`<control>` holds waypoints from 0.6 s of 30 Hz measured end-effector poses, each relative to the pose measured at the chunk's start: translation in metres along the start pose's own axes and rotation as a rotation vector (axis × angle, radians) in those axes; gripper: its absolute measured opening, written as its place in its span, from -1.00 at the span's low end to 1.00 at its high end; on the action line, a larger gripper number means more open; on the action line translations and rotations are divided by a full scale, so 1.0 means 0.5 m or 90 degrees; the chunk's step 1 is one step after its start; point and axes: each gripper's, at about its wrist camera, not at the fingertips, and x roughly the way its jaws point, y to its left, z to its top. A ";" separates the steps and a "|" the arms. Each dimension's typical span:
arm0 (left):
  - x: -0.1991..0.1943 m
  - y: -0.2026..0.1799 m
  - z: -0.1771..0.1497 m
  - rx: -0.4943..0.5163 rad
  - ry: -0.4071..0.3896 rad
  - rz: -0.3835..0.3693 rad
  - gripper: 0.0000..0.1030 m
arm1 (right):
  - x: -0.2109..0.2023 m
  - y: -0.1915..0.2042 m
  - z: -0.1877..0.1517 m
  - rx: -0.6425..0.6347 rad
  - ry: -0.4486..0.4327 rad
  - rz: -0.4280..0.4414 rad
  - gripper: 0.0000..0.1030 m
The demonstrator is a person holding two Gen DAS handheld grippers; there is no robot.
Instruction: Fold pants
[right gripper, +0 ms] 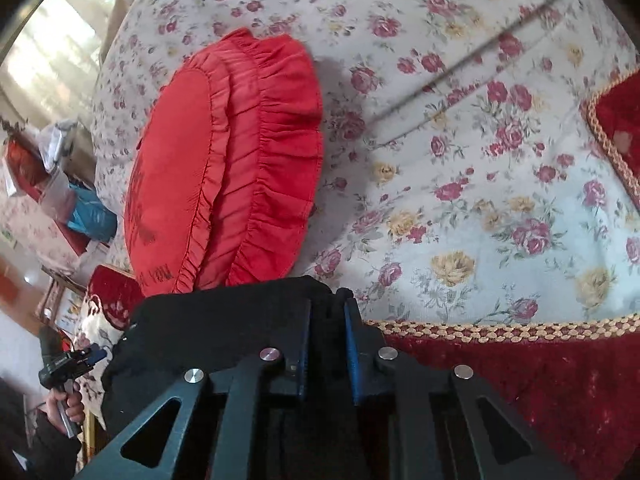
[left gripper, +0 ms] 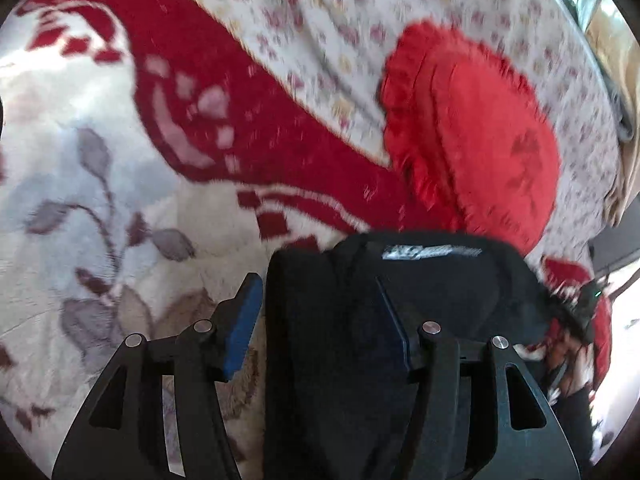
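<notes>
My left gripper (left gripper: 320,320) stands with its blue-padded fingers (left gripper: 243,322) spread wide, and the black pants (left gripper: 340,340) lie bunched between them; the left pad sits just clear of the cloth while the right finger lies against or partly over it, so I am not clamping anything there. A pale printed label (left gripper: 430,253) shows near the top edge of the dark fabric. Beyond the pants in that blurred view I see a white blanket (left gripper: 100,184) with a broad red band and grey leaf pattern, and past it a round red frilled cushion (left gripper: 480,132) resting on the floral bedspread (left gripper: 320,20). My right gripper (right gripper: 327,344) has its fingers drawn close together, with black fabric of the pants (right gripper: 224,320) running between the pads, so it is pinched on the cloth at its upper edge. The pants spread out to the left of that grip, their far edge touching the base of the red cushion (right gripper: 224,152). To the right of the fingers lies a dark red cloth with a braided gold trim (right gripper: 520,326), on the rose-patterned bedspread (right gripper: 460,160). Far left in the right wrist view, the other handheld gripper (right gripper: 80,360) shows small and dim, held in a hand (right gripper: 66,404).
</notes>
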 end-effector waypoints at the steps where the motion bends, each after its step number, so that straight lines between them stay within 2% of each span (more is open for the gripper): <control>1: 0.014 0.007 -0.002 -0.007 0.006 -0.001 0.07 | 0.001 0.000 -0.001 -0.002 0.000 -0.004 -0.71; 3: 0.036 0.023 -0.006 -0.030 0.015 -0.019 0.09 | 0.004 -0.001 -0.001 -0.003 -0.001 -0.007 -0.71; 6: 0.037 0.041 0.002 -0.055 -0.010 -0.056 0.11 | 0.004 -0.002 -0.001 -0.003 -0.002 -0.008 -0.71; 7: 0.037 0.043 0.005 -0.061 -0.011 -0.066 0.05 | 0.004 -0.002 -0.001 -0.003 -0.002 -0.008 -0.71; 8: 0.034 0.039 0.006 -0.055 -0.012 -0.072 -0.17 | 0.001 -0.003 -0.002 -0.003 -0.004 -0.007 -0.72; 9: 0.028 0.027 0.006 -0.033 -0.013 -0.061 -0.66 | -0.001 -0.003 -0.001 -0.003 -0.009 -0.010 -0.72; 11: 0.016 0.009 0.006 -0.009 -0.023 -0.052 -0.85 | -0.012 0.002 0.000 -0.009 -0.022 -0.013 -0.73; 18: -0.112 -0.077 -0.027 0.115 -0.139 -0.005 -0.89 | -0.085 0.055 0.000 -0.095 -0.063 -0.032 -0.78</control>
